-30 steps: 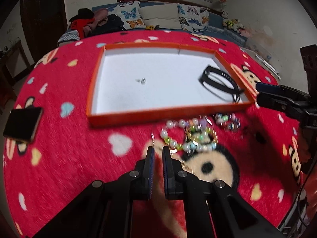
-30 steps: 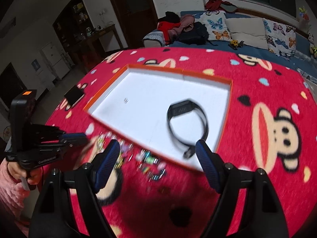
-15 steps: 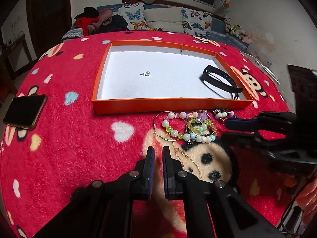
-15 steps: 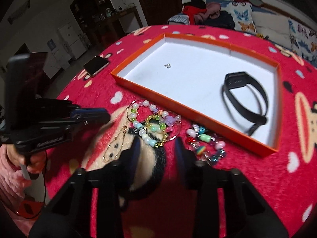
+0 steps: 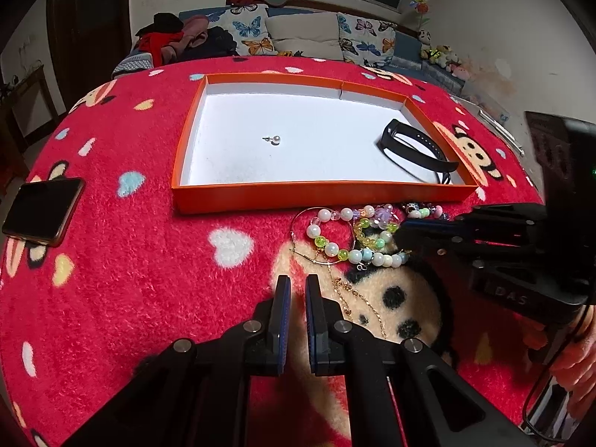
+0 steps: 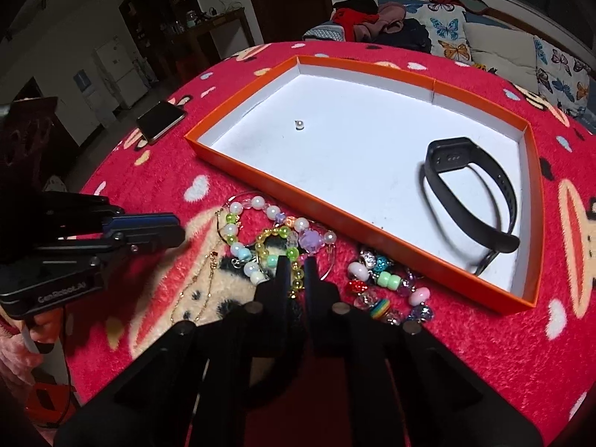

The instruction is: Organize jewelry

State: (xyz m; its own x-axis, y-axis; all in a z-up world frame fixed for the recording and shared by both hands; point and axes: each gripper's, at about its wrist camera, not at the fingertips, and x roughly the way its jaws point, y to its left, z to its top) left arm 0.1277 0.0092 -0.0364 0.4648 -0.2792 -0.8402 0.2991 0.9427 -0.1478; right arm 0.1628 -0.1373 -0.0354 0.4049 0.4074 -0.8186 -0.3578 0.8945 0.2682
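An orange tray (image 5: 316,190) (image 6: 335,219) with a white floor holds a pearl earring (image 5: 275,140) (image 6: 299,124) and a black wristband (image 5: 413,145) (image 6: 469,193). On the red cloth in front of it lie a pearl-and-green bead bracelet (image 5: 327,238), a yellow bead bracelet (image 5: 367,232) (image 6: 265,238), a colourful charm bracelet (image 6: 387,287) and a gold chain (image 5: 350,294) (image 6: 201,290). My right gripper (image 6: 296,264) (image 5: 400,231) is closing tight, with yellow beads pinched between its pads. My left gripper (image 5: 294,279) (image 6: 178,229) hovers shut and empty just left of the chain.
A dark phone (image 5: 43,210) (image 6: 160,119) lies on the cloth left of the tray. Beyond the round table stands a sofa (image 5: 305,33) with butterfly cushions and piled clothes. A hand in a pink sleeve (image 6: 15,339) holds the left tool.
My right gripper swung from above the tray down to the bracelets and its jaws went from wide open to shut on the yellow beads. The left gripper stayed in place.
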